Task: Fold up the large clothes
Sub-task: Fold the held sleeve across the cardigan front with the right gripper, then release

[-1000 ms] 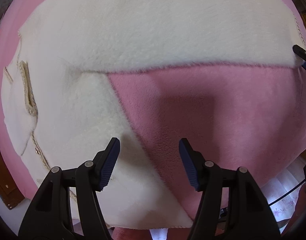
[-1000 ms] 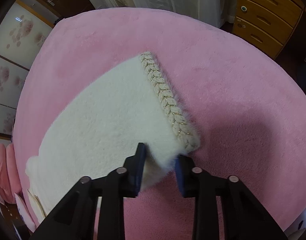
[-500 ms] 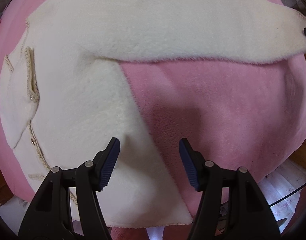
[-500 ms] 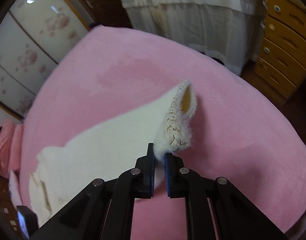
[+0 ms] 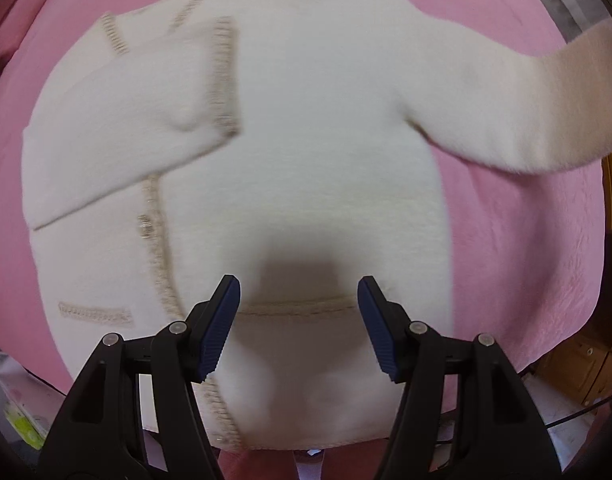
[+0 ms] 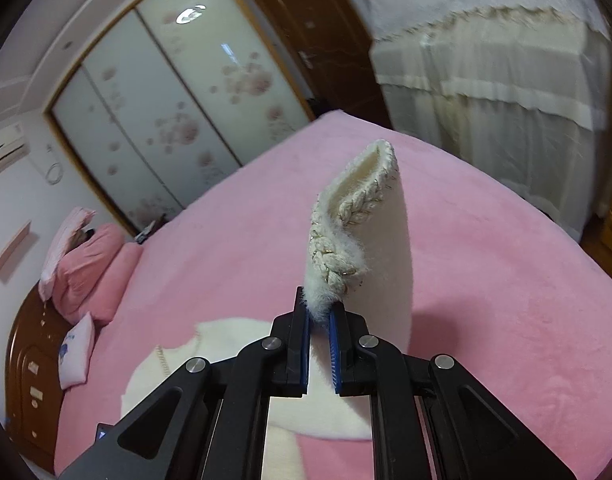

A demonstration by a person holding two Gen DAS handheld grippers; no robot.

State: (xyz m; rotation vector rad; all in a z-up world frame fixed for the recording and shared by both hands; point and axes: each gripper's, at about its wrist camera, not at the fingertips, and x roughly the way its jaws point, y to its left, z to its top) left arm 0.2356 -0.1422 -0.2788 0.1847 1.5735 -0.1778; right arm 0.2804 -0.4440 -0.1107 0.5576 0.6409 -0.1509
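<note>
Right gripper (image 6: 319,312) pinches the cream cardigan's (image 5: 306,152) braided cuff (image 6: 341,252)

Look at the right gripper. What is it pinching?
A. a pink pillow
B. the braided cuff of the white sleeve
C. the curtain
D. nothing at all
B: the right gripper is shut on the braided cuff of the fluffy white cardigan, and the sleeve hangs lifted above the pink blanket; its jaws have just been closing on that cuff.
</note>
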